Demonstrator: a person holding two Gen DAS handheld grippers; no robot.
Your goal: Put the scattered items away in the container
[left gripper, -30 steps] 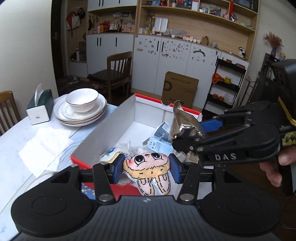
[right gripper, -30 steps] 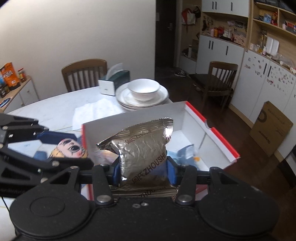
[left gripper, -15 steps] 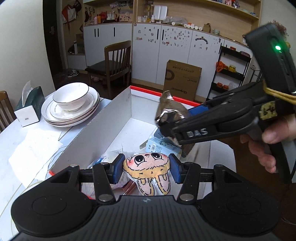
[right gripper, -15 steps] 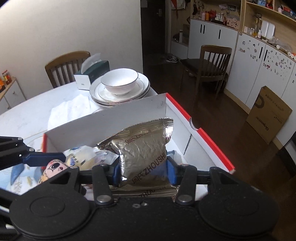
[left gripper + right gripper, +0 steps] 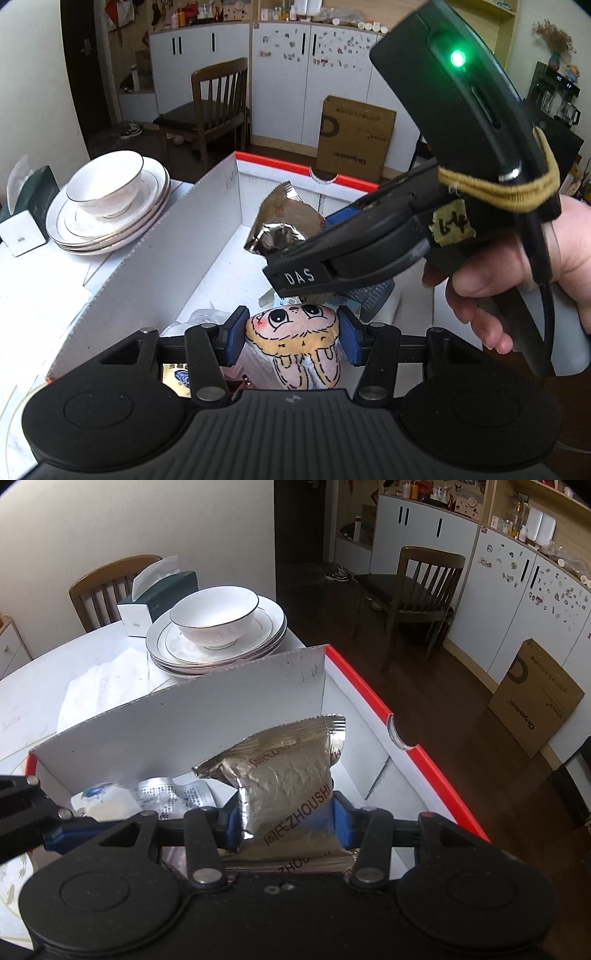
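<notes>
Pouch (image 5: 286, 775) first: your right gripper (image 5: 286, 825) is clamped on its lower half, holding the foil upright over the box (image 5: 373, 701). It looks light, crinkly and slick, so grip the filled body, not the seam. Your left gripper (image 5: 291, 338) pinches the bunny toy (image 5: 295, 341) at the head, over the box's near end; it's soft and likely squashes without slipping. Legible: "ZHOUSHI" on the pouch, "DAS" on the right gripper seen from the left wrist, and a taped tag, seemingly "64".
</notes>
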